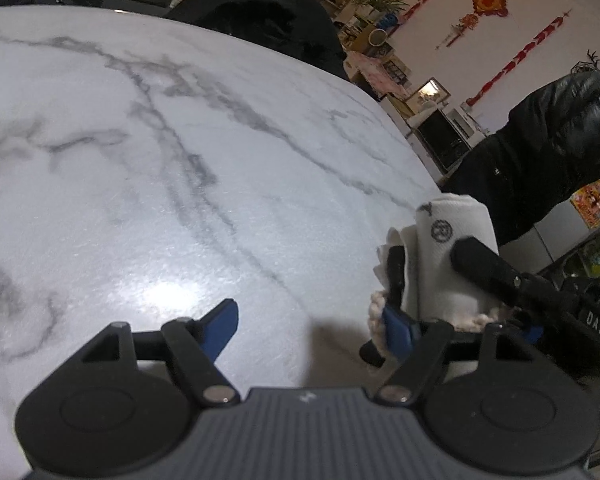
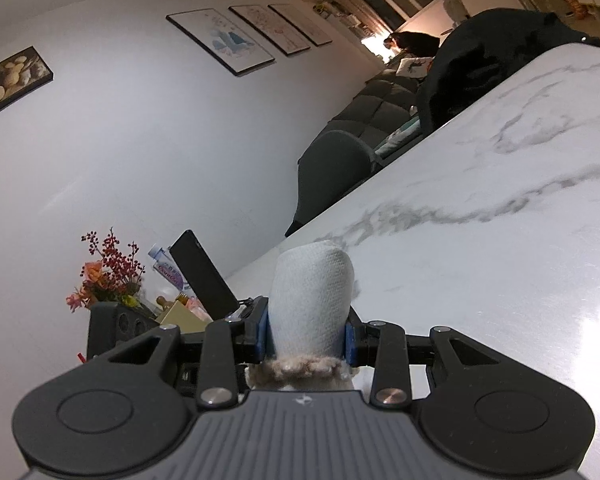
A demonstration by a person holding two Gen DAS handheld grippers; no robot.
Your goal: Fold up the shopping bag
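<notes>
**Keeping the rolled bag tight**

Held in the right gripper (image 2: 306, 340), clamped firmly on the shopping bag (image 2: 310, 296), already rolled into a compact white bundle with a beige crocheted trim (image 2: 300, 372) near the palm. Raised above the marble table (image 1: 180, 160), close to its edge. Spread wide and empty beside it, the left gripper (image 1: 312, 320). Better, probably, to keep steady pressure so no layer slips, then lower gently and release only once resting flat.
</notes>
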